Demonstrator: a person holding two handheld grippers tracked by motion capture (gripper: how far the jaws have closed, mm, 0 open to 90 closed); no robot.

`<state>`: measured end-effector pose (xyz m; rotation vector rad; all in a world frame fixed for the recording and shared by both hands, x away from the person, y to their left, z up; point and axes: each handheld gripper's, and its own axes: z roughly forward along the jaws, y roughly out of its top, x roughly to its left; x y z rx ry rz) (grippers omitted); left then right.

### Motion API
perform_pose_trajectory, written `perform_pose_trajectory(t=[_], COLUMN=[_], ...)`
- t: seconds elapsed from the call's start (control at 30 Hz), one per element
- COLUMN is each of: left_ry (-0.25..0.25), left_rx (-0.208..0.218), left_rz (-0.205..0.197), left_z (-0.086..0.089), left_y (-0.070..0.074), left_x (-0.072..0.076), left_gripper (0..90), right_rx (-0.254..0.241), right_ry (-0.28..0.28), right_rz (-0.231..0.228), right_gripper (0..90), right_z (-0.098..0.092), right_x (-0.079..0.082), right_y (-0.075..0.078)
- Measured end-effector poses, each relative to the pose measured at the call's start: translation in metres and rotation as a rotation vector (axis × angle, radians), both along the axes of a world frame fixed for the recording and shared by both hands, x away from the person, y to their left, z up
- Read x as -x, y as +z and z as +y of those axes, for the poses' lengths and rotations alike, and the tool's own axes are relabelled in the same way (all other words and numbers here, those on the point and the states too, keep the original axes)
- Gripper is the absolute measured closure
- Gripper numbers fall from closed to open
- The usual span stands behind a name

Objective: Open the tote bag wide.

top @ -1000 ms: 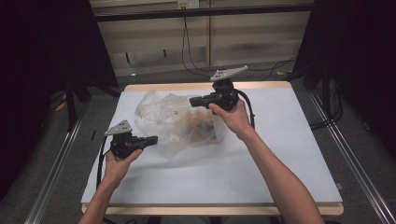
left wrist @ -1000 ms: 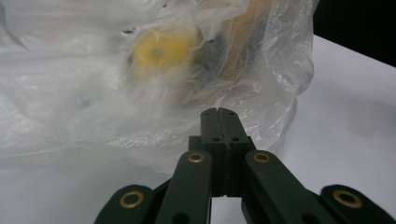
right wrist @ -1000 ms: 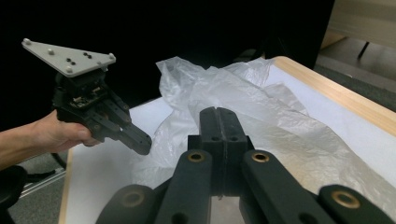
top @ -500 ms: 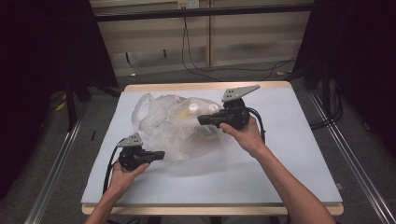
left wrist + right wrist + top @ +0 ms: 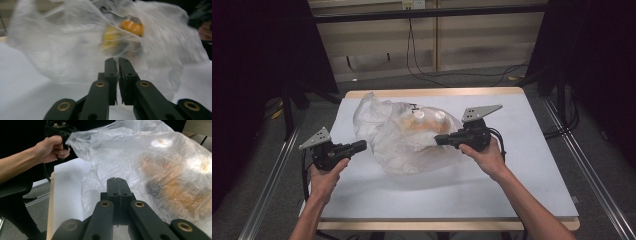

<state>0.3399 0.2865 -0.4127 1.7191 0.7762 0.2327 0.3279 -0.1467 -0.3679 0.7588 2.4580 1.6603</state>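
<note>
High view — left gripper and right gripper level, flanking plastic bag

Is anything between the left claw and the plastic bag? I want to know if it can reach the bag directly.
Nothing visible stands between them. The left claw sits right at the near-left edge of the clear plastic bag on the white table; its jaws, a slit apart, point straight into the film.

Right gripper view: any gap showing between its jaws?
No. The right gripper has its two black jaws pressed flat together, tips at the clear plastic bag.
</note>
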Motion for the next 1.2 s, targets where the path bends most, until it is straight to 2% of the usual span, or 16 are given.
perform_pose_trajectory(t=[0.1,0.17,0.23,0.3,0.37,0.47,0.53,0.57,0.6,0.63,0.67,0.77,0.9,0.93,1.13,1.2], left_ry=[0.031,0.065,0.105,0.128,0.121,0.097,0.071,0.045,0.033,-0.007,-0.014,-0.056,-0.127,-0.136,-0.229,-0.254], left_rx=[0.012,-0.012,-0.018,-0.002,-0.013,-0.03,-0.033,-0.034,-0.054,-0.035,-0.043,-0.078,-0.068,-0.083,-0.146,-0.145], left_rz=[0.01,0.015,0.016,0.026,0.032,0.038,0.033,0.016,-0.018,-0.035,-0.037,-0.064,-0.101,-0.11,-0.12,-0.107], left_z=[0.002,0.002,0.003,0.004,0.003,-0.007,-0.014,-0.018,-0.022,-0.025,-0.027,-0.032,-0.032,-0.032,-0.032,-0.033], left_y=[-0.002,-0.003,-0.005,-0.006,-0.006,-0.007,-0.006,-0.004,0.0,0.002,0.005,0.015,0.023,0.024,0.021,0.015], left_x=[-0.003,-0.004,-0.006,-0.01,-0.014,-0.021,-0.024,-0.024,-0.02,-0.018,-0.016,-0.005,0.014,0.018,0.046,0.052], left_gripper=[68.9,58.2,53.7,43.4,36.7,34.1,37.4,47.2,62.4,80.4,89.1,90.0,90.0,90.0,90.0,90.0], right_rx=[0.002,0.002,0.005,0.005,0.004,0.008,0.008,0.005,0.006,0.006,0.007,-0.002,-0.01,-0.01,0.001,0.003], right_ry=[-0.01,-0.012,-0.016,-0.017,-0.019,-0.023,-0.027,-0.028,-0.03,-0.033,-0.034,-0.051,-0.081,-0.085,-0.123,-0.134], right_rz=[0.006,0.01,0.011,0.014,0.015,0.017,0.013,0.013,0.011,0.008,0.004,-0.004,-0.014,-0.015,-0.012,-0.005], right_gripper=[90.0,90.0,90.0,90.0,90.0,90.0,90.0,90.0,90.0,90.0,90.0,90.0,90.0,90.0,90.0,90.0], right_z=[-0.006,-0.009,-0.011,-0.014,-0.016,-0.02,-0.022,-0.023,-0.025,-0.026,-0.029,-0.037,-0.052,-0.054,-0.074,-0.081], right_x=[0.004,0.006,0.008,0.01,0.012,0.014,0.015,0.016,0.017,0.019,0.02,0.023,0.028,0.029,0.039,0.043], right_y=[-0.004,-0.007,-0.009,-0.012,-0.014,-0.016,-0.016,-0.016,-0.016,-0.015,-0.015,-0.012,-0.009,-0.009,-0.012,-0.017])
